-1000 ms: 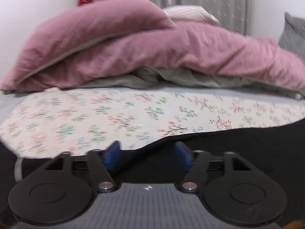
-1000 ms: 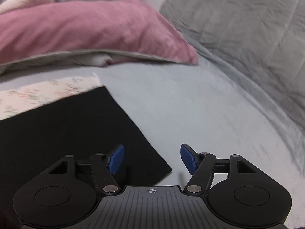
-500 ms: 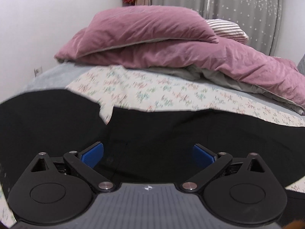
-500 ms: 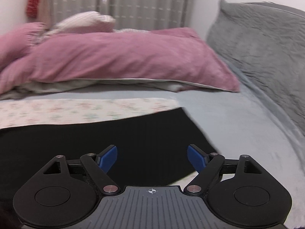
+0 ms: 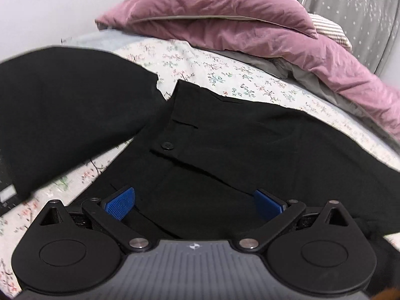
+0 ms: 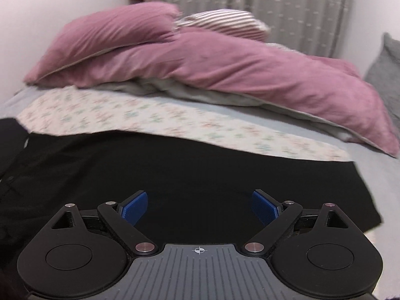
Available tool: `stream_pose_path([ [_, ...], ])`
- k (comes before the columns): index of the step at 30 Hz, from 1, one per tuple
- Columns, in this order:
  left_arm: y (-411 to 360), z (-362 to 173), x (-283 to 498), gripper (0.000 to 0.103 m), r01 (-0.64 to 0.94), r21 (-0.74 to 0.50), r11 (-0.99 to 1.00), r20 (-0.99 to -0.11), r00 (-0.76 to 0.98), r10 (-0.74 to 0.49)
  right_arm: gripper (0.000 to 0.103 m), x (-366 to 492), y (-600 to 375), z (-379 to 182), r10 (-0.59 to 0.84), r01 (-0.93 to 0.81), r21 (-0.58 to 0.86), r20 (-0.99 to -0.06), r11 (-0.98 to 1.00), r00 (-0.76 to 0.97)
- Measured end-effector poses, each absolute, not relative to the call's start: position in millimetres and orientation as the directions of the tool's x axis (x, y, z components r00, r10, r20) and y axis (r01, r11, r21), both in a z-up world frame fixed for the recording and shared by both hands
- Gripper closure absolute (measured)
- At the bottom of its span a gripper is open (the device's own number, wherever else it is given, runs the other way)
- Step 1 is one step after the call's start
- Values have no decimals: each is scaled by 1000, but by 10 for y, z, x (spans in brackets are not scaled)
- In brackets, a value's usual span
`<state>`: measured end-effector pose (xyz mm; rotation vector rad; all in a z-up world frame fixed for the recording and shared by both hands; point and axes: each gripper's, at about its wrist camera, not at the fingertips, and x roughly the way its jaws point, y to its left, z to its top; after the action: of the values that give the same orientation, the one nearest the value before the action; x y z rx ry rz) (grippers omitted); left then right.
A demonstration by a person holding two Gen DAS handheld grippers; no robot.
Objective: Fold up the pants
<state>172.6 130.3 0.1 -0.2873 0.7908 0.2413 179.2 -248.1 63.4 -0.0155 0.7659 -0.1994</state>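
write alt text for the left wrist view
Black pants lie spread on a floral sheet, waistband button showing, under the open, empty left tool. Behind are a pink pillow and pink duvet.

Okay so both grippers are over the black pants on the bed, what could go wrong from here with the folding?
1. Both the left gripper and right gripper are open and hold nothing, so a shallow pinch may catch only the top layer of the black pants.
2. The floral sheet lies directly under them; a deep pinch could grab it too.
3. The button and waistband make that end bulkier, so a fold there may sit uneven.
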Motion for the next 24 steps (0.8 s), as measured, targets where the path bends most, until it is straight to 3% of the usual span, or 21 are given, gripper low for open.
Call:
stream_pose_path([
  [5, 1363, -11, 1664, 0, -350, -152, 924, -712, 688, 143, 11, 2221, -2036, 353, -149, 114, -97, -702, 989, 696],
  [10, 1444, -99, 1709, 0, -349, -189, 918, -737, 668, 102, 11, 2649, -1639, 137, -81, 4, -114, -677, 993, 731],
  [16, 1482, -184, 1783, 0, -327, -222, 919, -755, 654, 51, 11, 3176, -1250, -95, 6, -175, -162, -717, 971, 697],
  [24, 1502, -228, 1817, 0, -308, -312, 899, -759, 650, -41, 13, 3943, -1120, -489, -50, -255, -279, -758, 926, 650],
])
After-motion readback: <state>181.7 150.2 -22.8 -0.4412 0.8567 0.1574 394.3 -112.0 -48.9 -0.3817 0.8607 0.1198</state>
